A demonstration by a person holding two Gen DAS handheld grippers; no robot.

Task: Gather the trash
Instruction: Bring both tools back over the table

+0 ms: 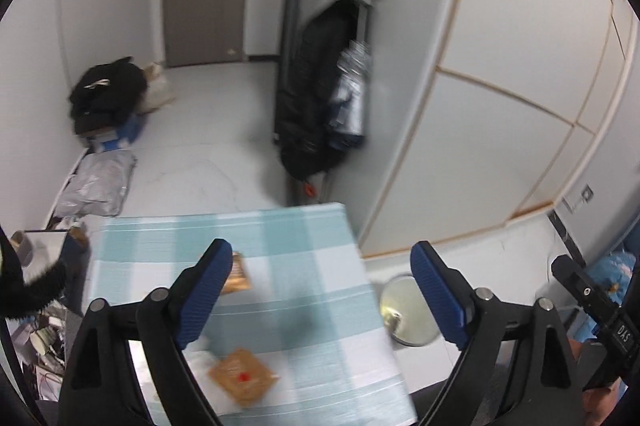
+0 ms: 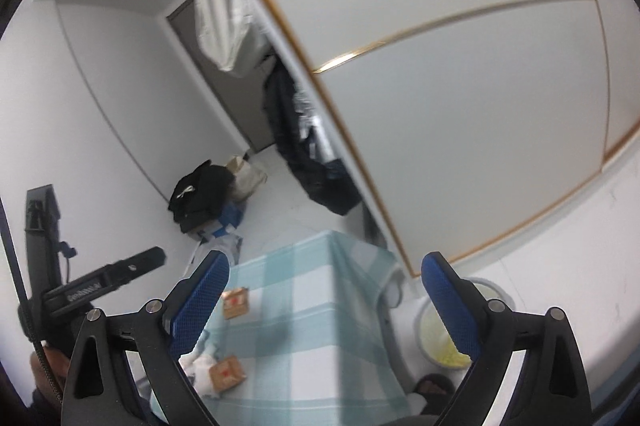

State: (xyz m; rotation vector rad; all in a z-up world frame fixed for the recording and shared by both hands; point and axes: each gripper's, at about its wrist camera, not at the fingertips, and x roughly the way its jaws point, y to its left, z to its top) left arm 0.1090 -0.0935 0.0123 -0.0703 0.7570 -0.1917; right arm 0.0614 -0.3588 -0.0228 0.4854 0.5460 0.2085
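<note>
Left wrist view: the left gripper [image 1: 322, 258] is raised above a table covered with a blue-and-white checked cloth [image 1: 280, 238]. Its jaws stand wide apart, with nothing between the blue pads [image 1: 208, 294]. Two brown snack wrappers lie on the cloth: the far wrapper [image 1: 239, 272] sits just beside the left pad as seen, partly hidden by it; the near wrapper [image 1: 243, 376] lies closer to the camera, touching a crumpled white tissue [image 1: 198, 360]. A round bin [image 1: 408, 310] with a yellowish liner stands on the floor just beside the table's right edge. Part of the right gripper [image 1: 592, 302] shows at the right border. Dark clothing [image 1: 316, 86] hangs beside a white wardrobe [image 1: 500, 86].

Right wrist view: the right gripper [image 2: 324, 266] also has its jaws wide apart and empty. The same far wrapper [image 2: 236, 302] and near wrapper [image 2: 227, 376] lie on the cloth [image 2: 304, 306], the tissue [image 2: 200, 370] touching the near one. The bin [image 2: 444, 346] stands on the floor right of the table, partly hidden by the right pad
</note>
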